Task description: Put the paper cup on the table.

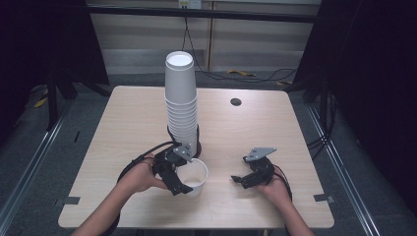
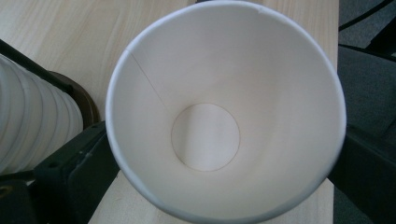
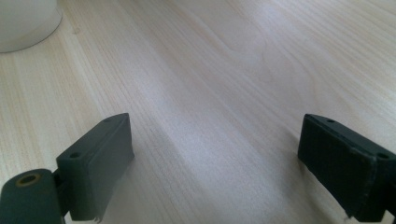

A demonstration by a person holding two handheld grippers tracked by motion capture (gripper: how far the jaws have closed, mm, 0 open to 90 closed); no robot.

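Close to the person's side of the wooden table (image 1: pixel 123 128), two hands are holding the tools. The left hand (image 1: pixel 139 175) is gripping the left gripper (image 1: pixel 183 183), and its black jaws are squeezing a single white paper cup (image 1: pixel 193 176) from both sides. The cup is sitting near the front middle of the table, tipped a little so its open mouth is facing up toward the person. In the left gripper view, the cup (image 2: pixel 224 112) is showing its round bottom deep inside, with one dark jaw pressing at each side of its wall. The right hand (image 1: pixel 276 190) is holding the right gripper (image 1: pixel 238 181) low over the bare wood, a little way to the right of the cup and not touching it. Its jaws are standing wide apart with nothing between them, as the right gripper view is showing. Just behind the single cup, a tall stack of cups (image 1: pixel 181 101) is standing upside down in a dark ring at its foot. Farther back, a small dark hole (image 1: pixel 236 102) is sitting in the tabletop. Beyond the table's far edge, cables (image 1: pixel 231 73) are lying on the floor.
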